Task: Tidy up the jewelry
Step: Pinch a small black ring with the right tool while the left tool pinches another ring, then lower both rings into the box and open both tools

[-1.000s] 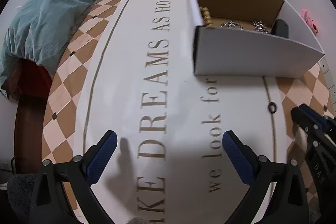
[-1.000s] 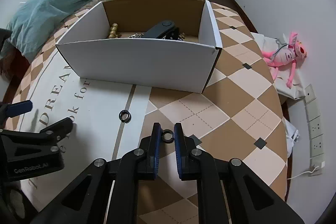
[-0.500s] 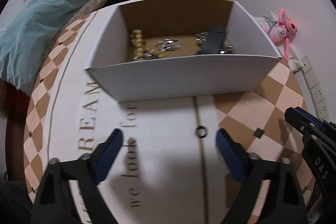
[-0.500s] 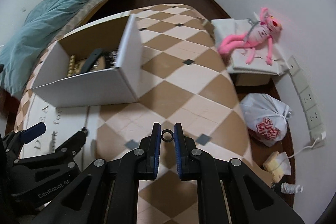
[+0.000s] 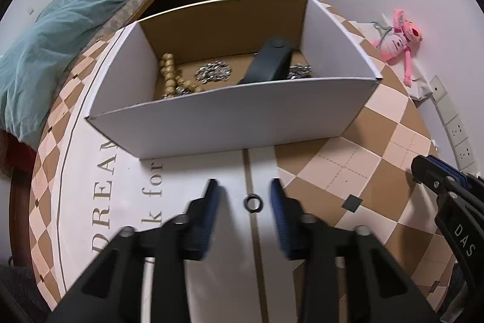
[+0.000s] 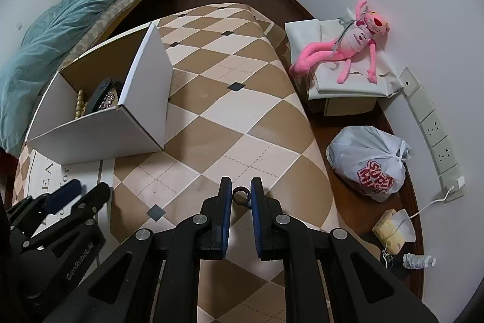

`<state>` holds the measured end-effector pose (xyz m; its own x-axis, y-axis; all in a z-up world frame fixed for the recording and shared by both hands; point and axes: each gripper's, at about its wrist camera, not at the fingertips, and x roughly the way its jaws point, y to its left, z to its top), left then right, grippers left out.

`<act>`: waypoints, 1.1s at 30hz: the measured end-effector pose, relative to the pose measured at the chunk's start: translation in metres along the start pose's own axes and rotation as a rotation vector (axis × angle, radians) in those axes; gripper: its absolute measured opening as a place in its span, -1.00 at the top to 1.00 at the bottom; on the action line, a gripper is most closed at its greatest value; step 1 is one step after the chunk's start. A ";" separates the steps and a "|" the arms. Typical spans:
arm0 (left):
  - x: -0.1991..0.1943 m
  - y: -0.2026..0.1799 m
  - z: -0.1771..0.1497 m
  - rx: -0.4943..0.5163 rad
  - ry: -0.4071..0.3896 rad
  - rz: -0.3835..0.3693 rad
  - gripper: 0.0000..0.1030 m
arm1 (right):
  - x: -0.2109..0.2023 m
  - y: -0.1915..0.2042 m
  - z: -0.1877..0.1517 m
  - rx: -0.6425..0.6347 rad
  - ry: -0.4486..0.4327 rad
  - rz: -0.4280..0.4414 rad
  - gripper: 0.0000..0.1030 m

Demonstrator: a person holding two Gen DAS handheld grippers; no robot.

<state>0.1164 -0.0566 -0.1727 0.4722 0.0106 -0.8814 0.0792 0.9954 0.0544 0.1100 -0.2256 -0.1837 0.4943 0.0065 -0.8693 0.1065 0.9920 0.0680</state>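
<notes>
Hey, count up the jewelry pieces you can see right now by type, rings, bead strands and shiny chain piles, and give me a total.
Black rings: 2, one on the table between the open left gripper fingers, one held in the right gripper
Wooden bead strands: 1, in the box
Silver chain piles: 2, in the box
Total: 5

left claw (image 5: 242, 203) motion-blurred

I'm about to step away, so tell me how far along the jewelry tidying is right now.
Done: the wooden bead strand, silver chains and a dark case already lie in the white box. In hand: the right claw is shut on a dark ring. Left: a second ring lies on the table between the open left claw's fingers, not yet gripped; both rings must reach the box.
</notes>
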 end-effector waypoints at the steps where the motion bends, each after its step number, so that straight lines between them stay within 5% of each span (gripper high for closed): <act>1: 0.000 -0.001 0.000 0.008 -0.002 -0.005 0.75 | 0.000 -0.001 0.001 0.003 -0.001 0.001 0.74; 12: -0.017 0.012 -0.001 -0.022 -0.019 -0.047 0.83 | -0.022 0.001 0.012 0.021 -0.043 0.047 0.74; 21: -0.061 0.057 0.059 -0.116 -0.070 -0.163 0.83 | -0.057 0.038 0.066 -0.017 -0.087 0.230 0.74; 27: -0.041 0.080 0.103 -0.109 -0.008 -0.184 0.82 | -0.028 0.075 0.113 -0.088 0.014 0.284 0.74; 33: -0.025 0.087 0.121 -0.114 0.065 -0.140 0.73 | 0.001 0.093 0.130 -0.130 0.143 0.244 0.71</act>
<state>0.2180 0.0185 -0.0894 0.4055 -0.1264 -0.9053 0.0382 0.9919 -0.1214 0.2327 -0.1494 -0.1145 0.3644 0.2551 -0.8956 -0.1160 0.9667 0.2282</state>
